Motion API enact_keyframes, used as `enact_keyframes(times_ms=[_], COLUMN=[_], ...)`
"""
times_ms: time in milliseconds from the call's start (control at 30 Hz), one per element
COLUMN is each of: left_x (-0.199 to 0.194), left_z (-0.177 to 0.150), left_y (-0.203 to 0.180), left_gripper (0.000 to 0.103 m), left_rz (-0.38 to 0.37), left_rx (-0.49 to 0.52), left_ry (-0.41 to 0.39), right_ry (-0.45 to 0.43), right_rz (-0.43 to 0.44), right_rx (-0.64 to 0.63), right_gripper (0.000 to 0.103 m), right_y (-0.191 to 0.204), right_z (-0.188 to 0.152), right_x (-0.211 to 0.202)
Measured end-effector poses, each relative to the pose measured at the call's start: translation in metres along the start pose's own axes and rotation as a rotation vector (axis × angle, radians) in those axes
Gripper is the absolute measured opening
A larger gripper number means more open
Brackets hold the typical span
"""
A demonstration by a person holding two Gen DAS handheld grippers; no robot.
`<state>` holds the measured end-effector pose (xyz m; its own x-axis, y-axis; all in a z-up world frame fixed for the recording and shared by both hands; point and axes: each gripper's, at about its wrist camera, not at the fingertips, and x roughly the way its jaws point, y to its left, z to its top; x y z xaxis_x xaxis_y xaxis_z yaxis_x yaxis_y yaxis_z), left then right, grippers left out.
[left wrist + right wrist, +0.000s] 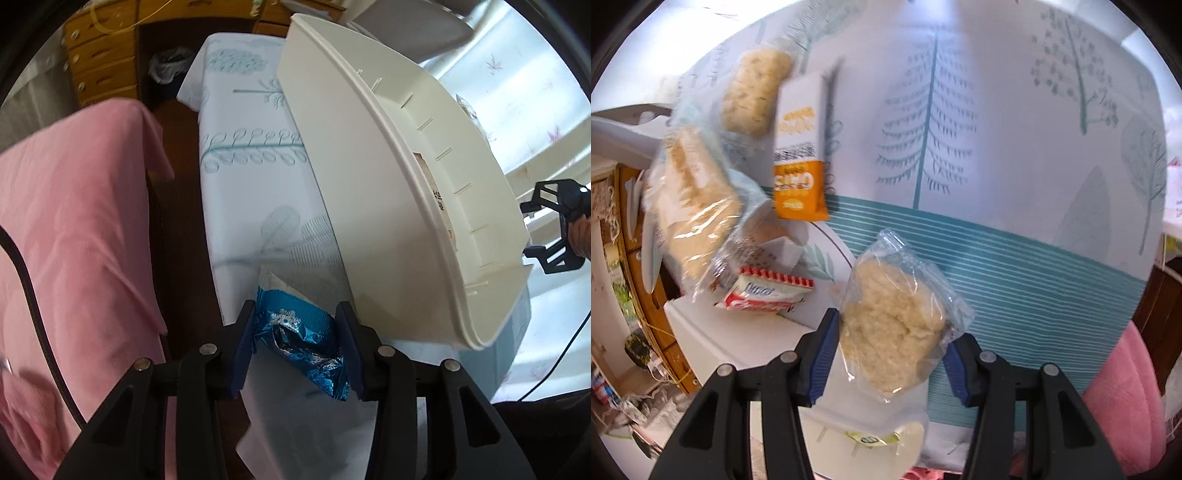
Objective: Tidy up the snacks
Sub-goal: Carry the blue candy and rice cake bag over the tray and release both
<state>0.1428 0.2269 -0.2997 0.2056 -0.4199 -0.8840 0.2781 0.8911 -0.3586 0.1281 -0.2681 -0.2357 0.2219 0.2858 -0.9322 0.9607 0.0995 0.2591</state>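
Left tongs [299, 334] are clamped on a crumpled blue foil snack [301, 349], both pads squeezing its sides, held over the edge of the bench [251, 192]. Just to their right and ahead sits the white tray [369, 206], its near wall close to the right pad. Over on the right tongs [890, 345], a clear-wrapped rice cake [897, 325] is gripped partway open, wrapper bunched between the pads. Ahead and to their left lie more snacks: an orange box [799, 155], a red-and-white packet [768, 293] and two more wrapped cakes [694, 199], blurred.
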Motion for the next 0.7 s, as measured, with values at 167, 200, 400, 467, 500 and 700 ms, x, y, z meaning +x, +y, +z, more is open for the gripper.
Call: enact_keyframes(times_ms=[167, 200, 400, 467, 500, 700], left_x=[-0.015, -0.020, -0.040, -0.047, -0.053, -0.085], left_z=[-0.015, -0.018, -0.031, -0.035, -0.038, -0.038], left_y=[-0.001, -0.001, 0.000, 0.000, 0.001, -0.002], left_gripper=[0.038, 0.038, 0.038, 0.038, 0.038, 0.038], left_rz=[-0.007, -0.016, -0.025, -0.025, -0.026, -0.029], left_rx=[-0.069, -0.090, -0.175, -0.200, -0.218, -0.280], left_ry=[-0.026, -0.039, -0.097, -0.124, -0.143, -0.227], right_ry=[-0.113, -0.143, -0.197, -0.207, -0.208, -0.241], right_rz=[0.011, 0.014, 0.035, 0.051, 0.054, 0.070], right_rx=[-0.120, -0.158, -0.333, -0.421, -0.453, -0.713], right_gripper=[0.052, 0.052, 0.052, 0.052, 0.052, 0.052], right_y=[0.047, 0.055, 0.064, 0.075, 0.070, 0.075], right_z=[-0.018, -0.020, -0.033, -0.043, -0.044, -0.085], right_x=[-0.036, -0.045, -0.064, -0.067, -0.074, -0.083])
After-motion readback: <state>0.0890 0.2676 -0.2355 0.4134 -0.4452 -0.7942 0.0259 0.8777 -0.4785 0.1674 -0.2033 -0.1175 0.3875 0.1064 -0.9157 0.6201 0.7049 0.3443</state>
